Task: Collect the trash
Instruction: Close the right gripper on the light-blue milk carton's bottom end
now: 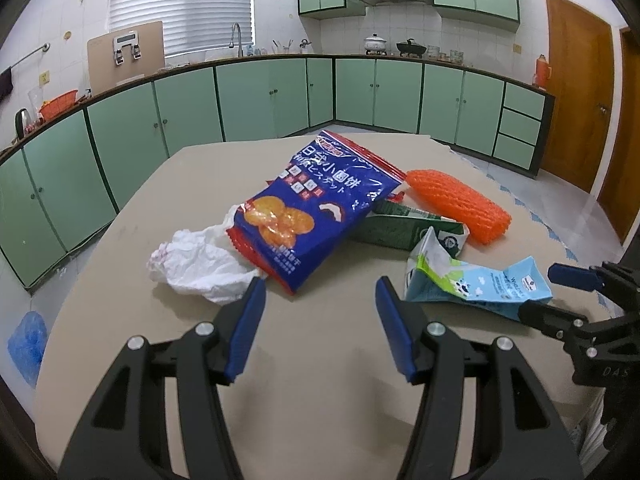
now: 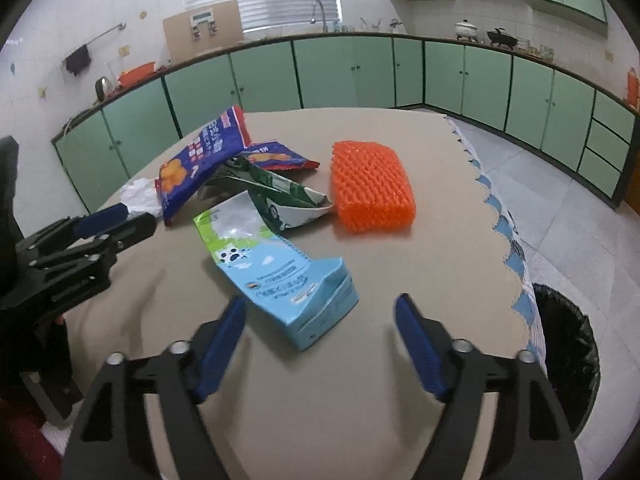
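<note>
Trash lies on a beige table (image 1: pixel 320 380): a blue snack bag (image 1: pixel 312 216), a crumpled white tissue (image 1: pixel 196 264), a green carton (image 1: pixel 400 228), a light-blue milk carton (image 1: pixel 476 280) and an orange foam net (image 1: pixel 460 204). My left gripper (image 1: pixel 320 292) is open and empty, just short of the snack bag and tissue. My right gripper (image 2: pixel 320 312) is open and empty, its jaws standing either side of the near end of the light-blue carton (image 2: pixel 288 276). The snack bag (image 2: pixel 200 160), green carton (image 2: pixel 280 196) and orange net (image 2: pixel 370 186) lie beyond it.
A bin with a black liner (image 2: pixel 568 356) stands on the floor at the table's right edge. Green kitchen cabinets (image 1: pixel 260 96) run along the far walls. A blue bag (image 1: pixel 26 340) lies on the floor to the left.
</note>
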`<state>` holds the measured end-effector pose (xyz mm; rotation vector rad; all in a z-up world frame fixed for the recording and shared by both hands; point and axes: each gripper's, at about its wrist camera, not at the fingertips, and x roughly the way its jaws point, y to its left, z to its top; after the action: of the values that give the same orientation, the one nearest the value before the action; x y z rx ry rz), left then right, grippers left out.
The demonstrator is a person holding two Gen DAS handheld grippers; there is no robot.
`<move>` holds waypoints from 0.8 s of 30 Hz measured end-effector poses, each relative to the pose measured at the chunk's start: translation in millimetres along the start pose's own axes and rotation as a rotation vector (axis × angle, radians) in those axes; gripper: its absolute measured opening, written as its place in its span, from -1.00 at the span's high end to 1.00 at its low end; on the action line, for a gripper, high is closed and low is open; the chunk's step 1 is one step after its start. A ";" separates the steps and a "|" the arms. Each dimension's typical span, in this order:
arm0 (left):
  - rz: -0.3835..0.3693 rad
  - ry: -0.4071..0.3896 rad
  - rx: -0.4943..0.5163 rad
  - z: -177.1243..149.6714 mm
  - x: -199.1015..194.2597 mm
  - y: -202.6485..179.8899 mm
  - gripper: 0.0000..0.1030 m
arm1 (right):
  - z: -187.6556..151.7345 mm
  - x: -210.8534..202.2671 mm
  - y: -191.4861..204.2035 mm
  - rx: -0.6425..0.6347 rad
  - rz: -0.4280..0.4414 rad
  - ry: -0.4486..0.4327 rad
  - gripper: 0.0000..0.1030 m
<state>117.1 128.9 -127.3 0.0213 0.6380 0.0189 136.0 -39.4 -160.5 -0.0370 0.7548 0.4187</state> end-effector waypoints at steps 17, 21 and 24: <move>0.008 0.001 -0.019 2.4 1.4 3.9 -0.08 | 8.5 17.6 3.2 -0.031 0.134 0.066 0.10; 0.007 0.001 -0.019 2.3 1.0 3.0 -0.08 | 1.7 10.7 7.0 -0.038 0.160 0.082 0.03; 0.007 0.003 -0.015 2.1 1.8 1.1 -0.08 | 2.7 11.9 6.3 -0.032 0.137 0.073 -0.36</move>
<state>119.8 130.0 -126.7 0.0090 0.6407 0.0306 143.1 -28.8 -165.8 -0.0311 0.8253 0.5624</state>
